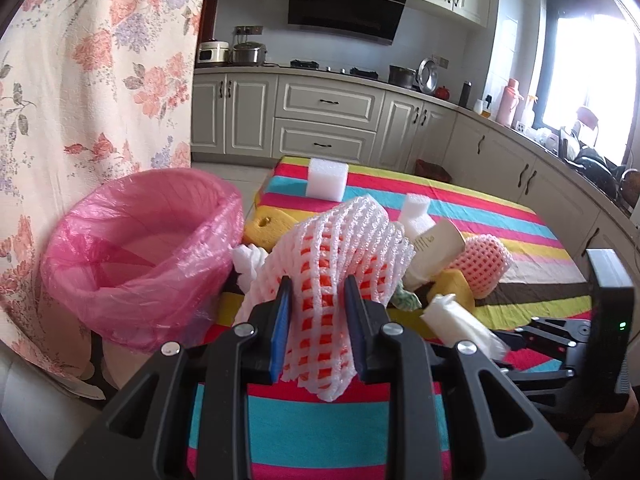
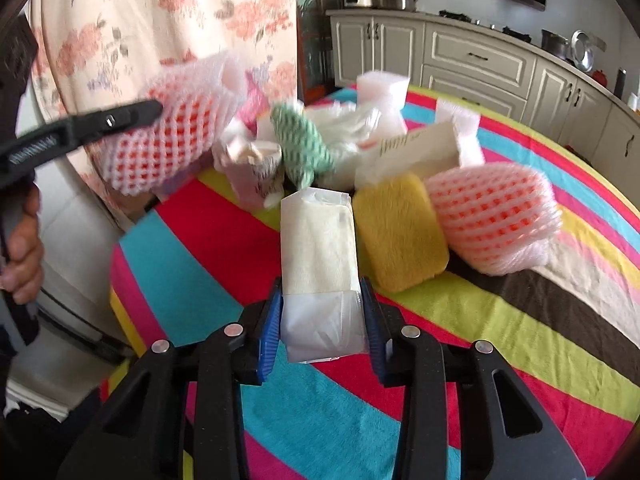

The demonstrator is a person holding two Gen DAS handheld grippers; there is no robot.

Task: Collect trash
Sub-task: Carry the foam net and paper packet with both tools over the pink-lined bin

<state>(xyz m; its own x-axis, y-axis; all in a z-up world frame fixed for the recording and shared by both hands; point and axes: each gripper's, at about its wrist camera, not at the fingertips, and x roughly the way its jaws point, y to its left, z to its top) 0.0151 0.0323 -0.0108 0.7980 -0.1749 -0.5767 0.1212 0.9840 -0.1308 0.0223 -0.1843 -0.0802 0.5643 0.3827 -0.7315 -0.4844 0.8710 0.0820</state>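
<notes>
Left gripper (image 1: pixel 318 296) clamps foam net (image 1: pixel 332 256) – bound for bin (image 1: pixel 132 256) – right gripper (image 2: pixel 322 312) pinches tissue pack (image 2: pixel 320 264) for binning.

print is present on the white card box (image 2: pixel 416 152) behind the yellow sponge (image 2: pixel 400 232), and on the crumpled paper cup (image 2: pixel 256 176) to the sponge's left; both are too small and blurred to read. no other text found.
</notes>
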